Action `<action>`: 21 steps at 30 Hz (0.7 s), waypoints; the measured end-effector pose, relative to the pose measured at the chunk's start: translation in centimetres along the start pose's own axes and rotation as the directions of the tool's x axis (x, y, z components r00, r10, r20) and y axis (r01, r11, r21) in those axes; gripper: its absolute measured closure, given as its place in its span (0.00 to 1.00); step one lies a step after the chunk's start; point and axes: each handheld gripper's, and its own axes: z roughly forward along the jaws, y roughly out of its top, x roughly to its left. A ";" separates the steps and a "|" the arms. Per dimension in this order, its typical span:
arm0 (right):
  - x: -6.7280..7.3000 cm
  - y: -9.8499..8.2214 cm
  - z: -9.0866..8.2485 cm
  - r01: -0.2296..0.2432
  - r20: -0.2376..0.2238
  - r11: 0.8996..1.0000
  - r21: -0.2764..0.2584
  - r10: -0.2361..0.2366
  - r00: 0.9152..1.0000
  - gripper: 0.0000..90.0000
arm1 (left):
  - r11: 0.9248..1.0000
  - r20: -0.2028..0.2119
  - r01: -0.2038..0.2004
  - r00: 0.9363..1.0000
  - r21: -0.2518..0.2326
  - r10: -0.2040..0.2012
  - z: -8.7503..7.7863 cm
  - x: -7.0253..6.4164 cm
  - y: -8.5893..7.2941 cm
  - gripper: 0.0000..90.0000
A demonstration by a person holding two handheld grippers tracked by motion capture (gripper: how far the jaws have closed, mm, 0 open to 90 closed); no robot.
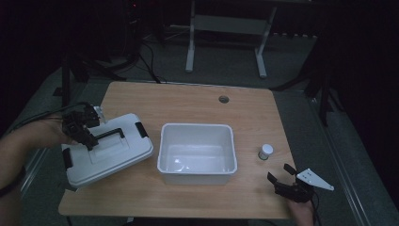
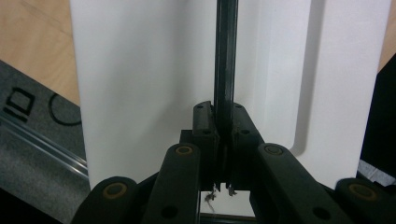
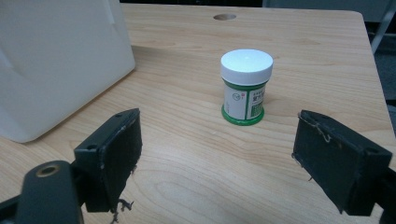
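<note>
Left gripper [image 1: 87,136] clamped on the black handle [image 2: 226,60] of white lid [image 1: 106,150] at table's left, right gripper [image 1: 282,175] spread wide, facing small jar [image 3: 246,86] beside white bin [image 1: 196,153]

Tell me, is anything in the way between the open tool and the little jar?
No. The right tool stands open facing the jar, with bare table between them. The bin sits off to one side.

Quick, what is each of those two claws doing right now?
Left gripper: closed on the lid's black handle.
Right gripper: open, holding nothing; the jar stands ahead of it.
</note>
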 end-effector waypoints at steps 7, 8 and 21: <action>0.0 0.0 0.0 0.000 -0.001 1.000 -0.003 0.000 1.000 0.17 | 1.000 0.030 0.013 0.999 -0.011 -0.013 2.9 0.2 0.3 0.93; 0.0 0.0 0.0 0.000 -0.001 1.000 -0.004 0.000 1.000 0.17 | 1.000 0.046 0.013 0.999 -0.005 -0.012 3.3 0.2 0.4 0.93; 0.0 0.0 0.0 0.005 0.005 1.000 0.006 -0.005 1.000 0.17 | 1.000 0.094 0.007 0.996 0.014 -0.008 7.7 0.1 1.2 0.93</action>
